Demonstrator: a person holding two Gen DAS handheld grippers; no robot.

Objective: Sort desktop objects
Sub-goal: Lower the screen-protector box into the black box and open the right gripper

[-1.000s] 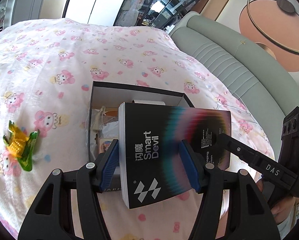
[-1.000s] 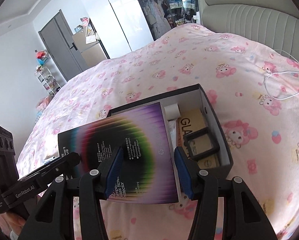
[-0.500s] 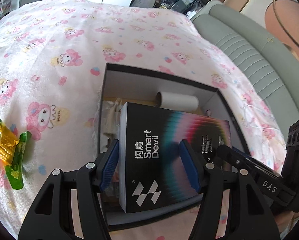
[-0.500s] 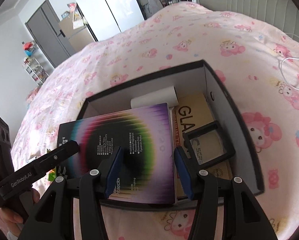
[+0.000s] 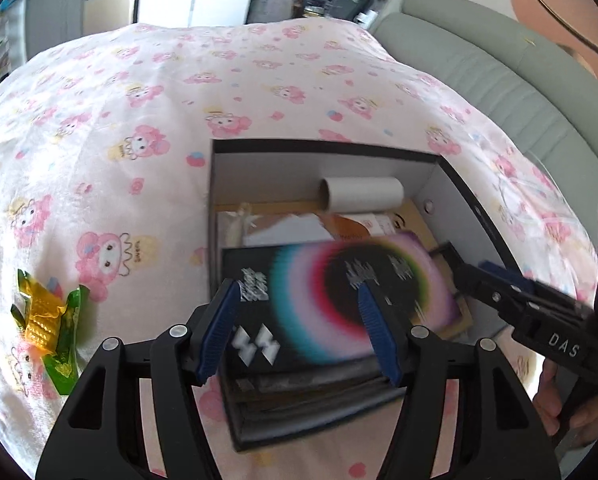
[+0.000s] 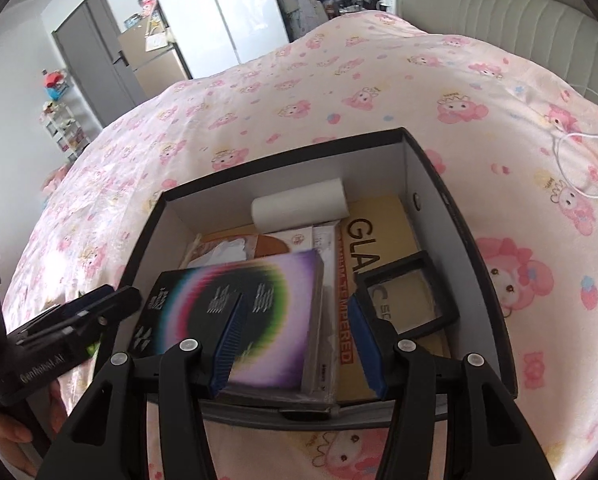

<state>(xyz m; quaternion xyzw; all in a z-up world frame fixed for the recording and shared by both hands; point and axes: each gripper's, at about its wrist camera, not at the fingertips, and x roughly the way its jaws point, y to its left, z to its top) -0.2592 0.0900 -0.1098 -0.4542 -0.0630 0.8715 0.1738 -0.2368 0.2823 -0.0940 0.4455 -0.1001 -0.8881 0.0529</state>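
The rainbow-printed box (image 6: 243,312) lies inside the black storage box (image 6: 427,176) on the bed (image 5: 119,140); both grippers' fingers (image 5: 219,332) (image 6: 363,344) stand apart, gripping nothing.

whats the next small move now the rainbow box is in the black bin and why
Probably lift both grippers clear. The rainbow box lies flat in the black bin, and the left gripper and right gripper look open. Then go for the green-and-gold wrapper out on the pink bedspread.
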